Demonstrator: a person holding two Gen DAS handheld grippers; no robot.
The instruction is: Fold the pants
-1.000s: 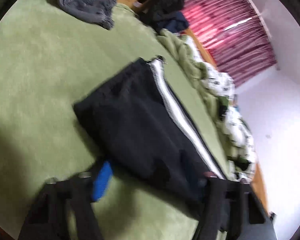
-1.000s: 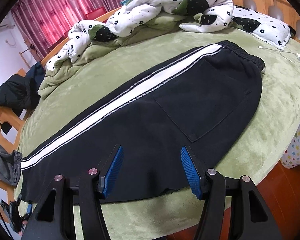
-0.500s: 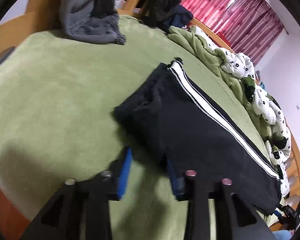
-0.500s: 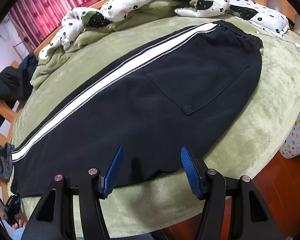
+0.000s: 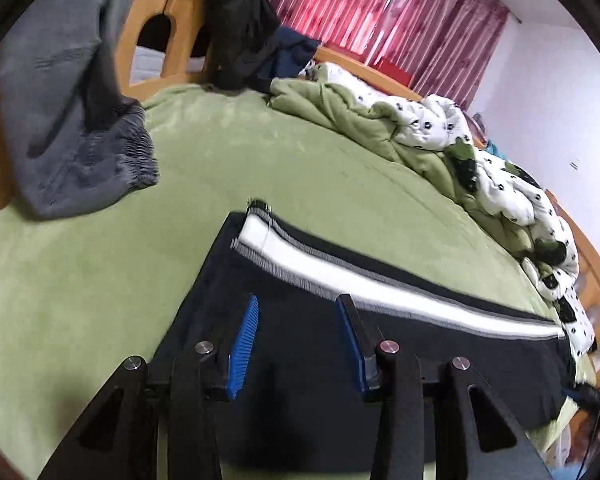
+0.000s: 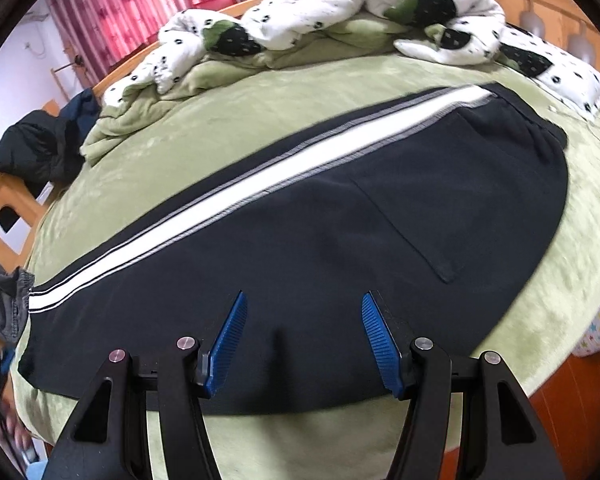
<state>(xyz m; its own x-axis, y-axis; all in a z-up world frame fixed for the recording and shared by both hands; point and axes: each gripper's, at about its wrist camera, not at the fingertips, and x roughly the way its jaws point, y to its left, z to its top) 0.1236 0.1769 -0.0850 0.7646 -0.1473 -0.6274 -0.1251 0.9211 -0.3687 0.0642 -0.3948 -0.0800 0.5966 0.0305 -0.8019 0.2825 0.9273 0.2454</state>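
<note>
Right wrist: black pants [image 6: 340, 232] flat on green blanket [image 6: 220, 120], pink curtains [image 6: 120, 4] behind.

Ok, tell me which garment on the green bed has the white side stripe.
The black pants spread flat mid-bed, below both grippers. The grey garment hangs plain over the footboard, and the dark jacket is bunched there.

left gripper [image 5: 296, 320]: black frame, blue ribbed pads, silver screws | right gripper [image 6: 302, 322]: same
</note>
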